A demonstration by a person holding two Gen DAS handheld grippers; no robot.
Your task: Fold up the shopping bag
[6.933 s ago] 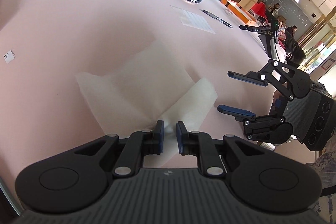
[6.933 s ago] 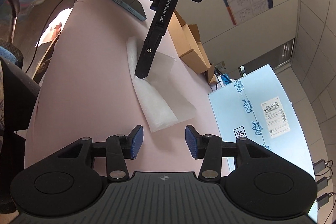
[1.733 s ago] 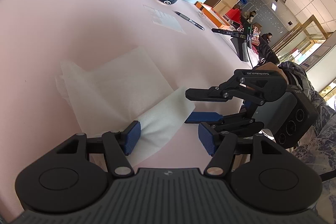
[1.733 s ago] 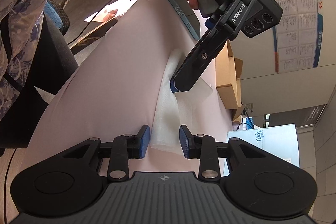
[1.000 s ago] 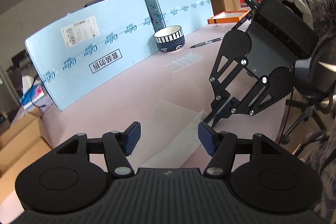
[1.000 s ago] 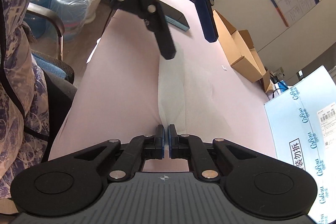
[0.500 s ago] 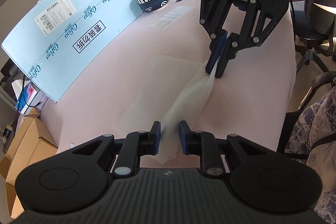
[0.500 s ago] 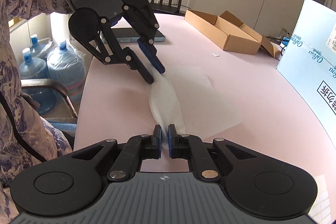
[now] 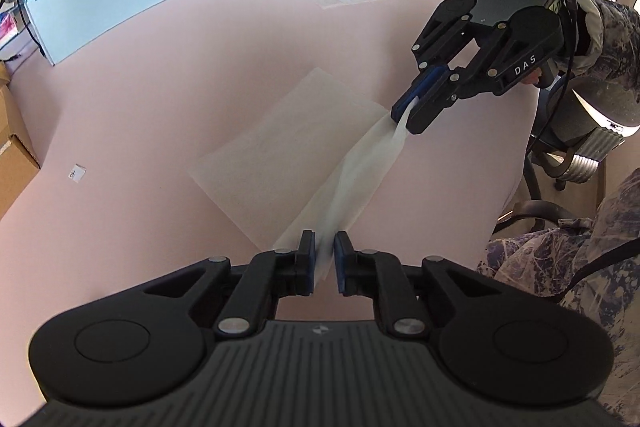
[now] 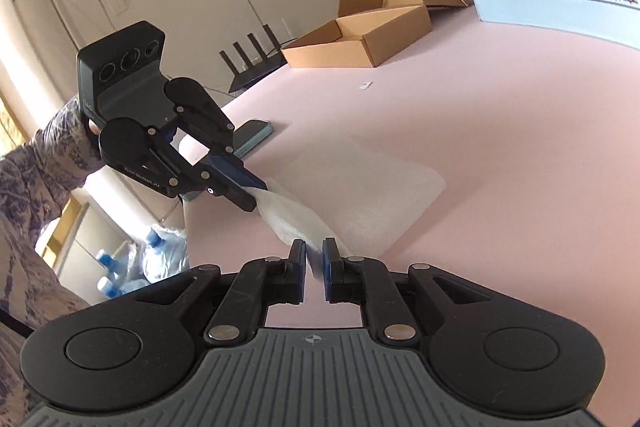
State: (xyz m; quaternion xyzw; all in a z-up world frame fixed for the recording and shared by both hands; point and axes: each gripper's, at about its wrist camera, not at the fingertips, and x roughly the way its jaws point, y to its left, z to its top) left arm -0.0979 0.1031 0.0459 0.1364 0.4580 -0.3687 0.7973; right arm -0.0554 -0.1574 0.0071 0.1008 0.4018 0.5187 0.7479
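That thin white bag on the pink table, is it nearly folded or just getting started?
Partway, it seems. The thin white translucent shopping bag already lies flat as a rectangle on the pink table. In hand: the left gripper and right gripper each pinch one end of its near edge, lifted off the table. Left to do: carrying that edge over the flat part, and probably further folds.
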